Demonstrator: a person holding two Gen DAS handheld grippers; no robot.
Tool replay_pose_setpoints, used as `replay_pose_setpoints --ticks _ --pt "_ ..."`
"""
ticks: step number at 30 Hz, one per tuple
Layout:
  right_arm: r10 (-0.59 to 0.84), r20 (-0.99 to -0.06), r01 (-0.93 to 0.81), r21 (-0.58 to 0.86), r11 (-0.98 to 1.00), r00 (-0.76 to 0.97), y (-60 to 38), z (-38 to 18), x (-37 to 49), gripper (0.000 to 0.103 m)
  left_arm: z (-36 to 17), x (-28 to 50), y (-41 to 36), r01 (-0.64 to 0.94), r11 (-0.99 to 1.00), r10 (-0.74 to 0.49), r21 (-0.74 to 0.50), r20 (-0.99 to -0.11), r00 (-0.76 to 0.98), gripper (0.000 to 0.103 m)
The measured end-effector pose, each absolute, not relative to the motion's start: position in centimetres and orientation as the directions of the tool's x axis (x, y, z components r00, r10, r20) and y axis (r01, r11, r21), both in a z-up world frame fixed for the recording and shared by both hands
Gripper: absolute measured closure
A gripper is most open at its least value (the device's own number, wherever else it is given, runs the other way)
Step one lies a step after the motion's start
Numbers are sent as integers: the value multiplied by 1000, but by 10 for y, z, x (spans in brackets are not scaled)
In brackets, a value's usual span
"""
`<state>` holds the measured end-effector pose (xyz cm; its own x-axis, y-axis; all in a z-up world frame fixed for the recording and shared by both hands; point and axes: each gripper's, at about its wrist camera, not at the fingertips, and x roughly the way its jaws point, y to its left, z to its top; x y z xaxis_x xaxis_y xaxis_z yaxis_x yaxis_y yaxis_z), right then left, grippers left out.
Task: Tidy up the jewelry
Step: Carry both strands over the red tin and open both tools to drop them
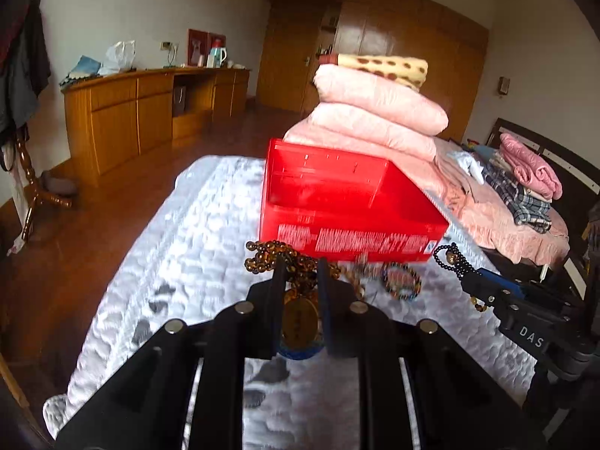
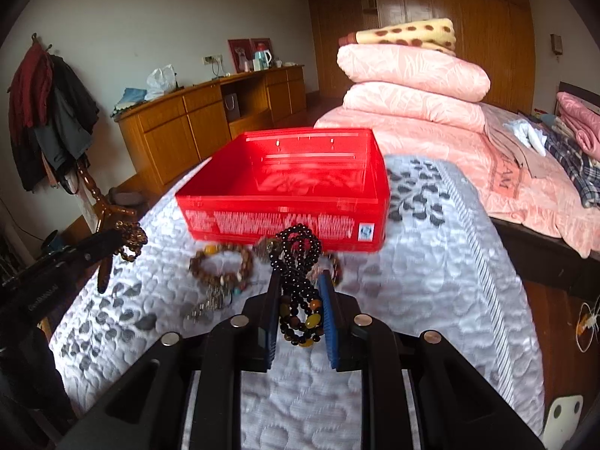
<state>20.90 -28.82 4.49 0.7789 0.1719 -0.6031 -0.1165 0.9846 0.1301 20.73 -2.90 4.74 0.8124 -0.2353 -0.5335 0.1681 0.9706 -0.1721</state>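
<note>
Red plastic box (image 2: 285, 183): one, open-topped, standing on the white quilt (image 2: 431, 262), and nothing showed inside it from either view.

Brown bead necklace (image 1: 279, 258), with gold oval pendant (image 1: 300, 318): one. My left gripper (image 1: 300, 273) had its jaws narrow, pinched on the strand, beads bunched above the fingers and the pendant hanging between them, just short of the box's near wall.

Dark bead strand (image 2: 298, 262), with amber beads at its lower end: one. My right gripper (image 2: 300, 281) held it likewise, jaws narrow, raised near the box front.

Bracelets (image 2: 221, 266): a few, brown and mixed, loose on the quilt between the grippers and the box. An exact count could not be made out through blur.

Status, as I judged it: nothing boxed. Two pieces were lifted and in transit; the loose bracelets remained to be fetched afterward.
</note>
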Motion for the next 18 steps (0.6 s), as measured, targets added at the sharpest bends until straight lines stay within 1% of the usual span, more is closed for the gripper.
replay_pose_setpoints --ticks 6,13,18 --pt "183 -573 -124 141 982 799 -296 65 234 83 66 231 -38 181 969 -244 -171 -504 828 88" --pt "193 -544 -133 148 980 817 -297 86 271 83 86 276 -61 210 965 -260 -157 -480 838 88" --pt "205 -557 -132 168 977 805 -300 84 305 83 89 313 -74 230 960 -279 -159 -483 830 88"
